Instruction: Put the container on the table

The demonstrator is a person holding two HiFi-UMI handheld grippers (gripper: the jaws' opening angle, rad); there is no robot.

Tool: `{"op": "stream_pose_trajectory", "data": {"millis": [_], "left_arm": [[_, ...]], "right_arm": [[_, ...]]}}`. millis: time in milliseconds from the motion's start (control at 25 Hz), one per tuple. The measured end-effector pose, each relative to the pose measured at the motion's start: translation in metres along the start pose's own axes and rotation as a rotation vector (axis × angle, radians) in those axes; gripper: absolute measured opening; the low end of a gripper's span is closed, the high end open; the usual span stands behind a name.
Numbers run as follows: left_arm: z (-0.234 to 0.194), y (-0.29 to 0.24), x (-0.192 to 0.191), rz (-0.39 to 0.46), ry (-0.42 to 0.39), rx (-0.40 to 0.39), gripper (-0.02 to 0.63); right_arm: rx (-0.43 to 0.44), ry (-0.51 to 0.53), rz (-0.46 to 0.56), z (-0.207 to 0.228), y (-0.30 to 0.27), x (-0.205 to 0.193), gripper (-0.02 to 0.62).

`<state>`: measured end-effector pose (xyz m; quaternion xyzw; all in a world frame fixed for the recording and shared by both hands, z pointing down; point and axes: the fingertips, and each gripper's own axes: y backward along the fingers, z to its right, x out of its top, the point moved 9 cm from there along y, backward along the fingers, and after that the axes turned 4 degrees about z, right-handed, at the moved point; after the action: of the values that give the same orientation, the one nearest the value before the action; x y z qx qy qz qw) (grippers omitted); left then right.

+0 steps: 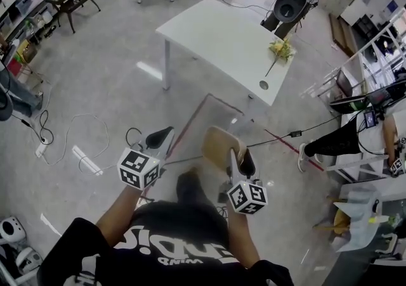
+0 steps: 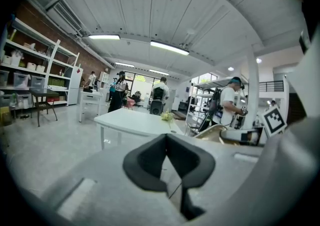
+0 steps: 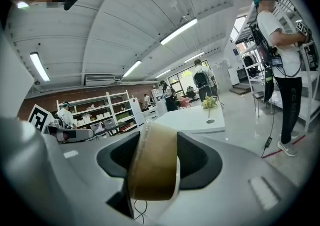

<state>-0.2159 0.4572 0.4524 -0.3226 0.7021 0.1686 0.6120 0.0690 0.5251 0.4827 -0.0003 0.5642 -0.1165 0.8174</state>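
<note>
Step in hand: I judge this is the carry. The container is in the air and not yet over the counter (image 1: 222,37).
Right gripper (image 1: 240,163): pinched shut on the tan container (image 3: 152,162), one jaw on each broad side, so the grip is on a thin wall or rim.
Left gripper (image 2: 167,157): jaws drawn together with nothing between them, held out idle beside the right one.
Where the container is: above the floor just in front of the person, well apart from the white counter ahead.
Long axis: it runs out along the jaws, forward and upward toward the counter. The right gripper view shows it edge-on as a narrow upright band.
Facing: it stands on edge, not level. The broad faces look left and right, and I cannot tell which one is the mouth.
Counter: mostly bare on the near side. A bunch of yellow flowers (image 1: 280,49) and a small round thing (image 1: 264,85) sit near the right-hand end.
How I'd do it well: walk in to the near, bare side. Roll the right gripper until the base faces down, lower until the base rests flat, and only then part the jaws.
Risk: if I let go while it is on edge, I expect it to tip or roll. I'd also keep it clear of the flowers.
</note>
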Motion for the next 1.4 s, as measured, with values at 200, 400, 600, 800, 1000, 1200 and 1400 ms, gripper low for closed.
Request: {"op": "stream_pose_trajectory", "data": {"millis": [200,400,600,800,1000,1200,1400], "left_arm": [[-0.023,-0.048,0.019,-0.006,0.004,0.005,0.002],[-0.042,-0.104,0.043,-0.001,0.003,0.02,0.002],[-0.053,-0.163,0.058,0.017,0.0,0.039,0.002],[-0.053,-0.208,0.07,0.033,-0.026,0.058,0.002],[-0.06,-0.23,0.079,0.042,-0.034,0.076,0.002],[-0.07,-0.247,0.085,0.047,-0.04,0.088,0.002],[-0.088,-0.273,0.08,0.044,-0.025,0.092,0.002]], "right_arm": [[0.009,-0.007,-0.006,0.017,-0.051,0.021,0.23],[0.019,-0.015,-0.005,0.044,-0.101,0.052,0.23],[0.037,-0.006,0.0,0.081,-0.15,0.077,0.23],[0.055,-0.008,0.005,0.116,-0.185,0.097,0.23],[0.074,-0.012,0.008,0.129,-0.21,0.106,0.23],[0.087,-0.019,0.003,0.135,-0.232,0.109,0.23],[0.085,-0.029,0.002,0.146,-0.259,0.109,0.23]]}}
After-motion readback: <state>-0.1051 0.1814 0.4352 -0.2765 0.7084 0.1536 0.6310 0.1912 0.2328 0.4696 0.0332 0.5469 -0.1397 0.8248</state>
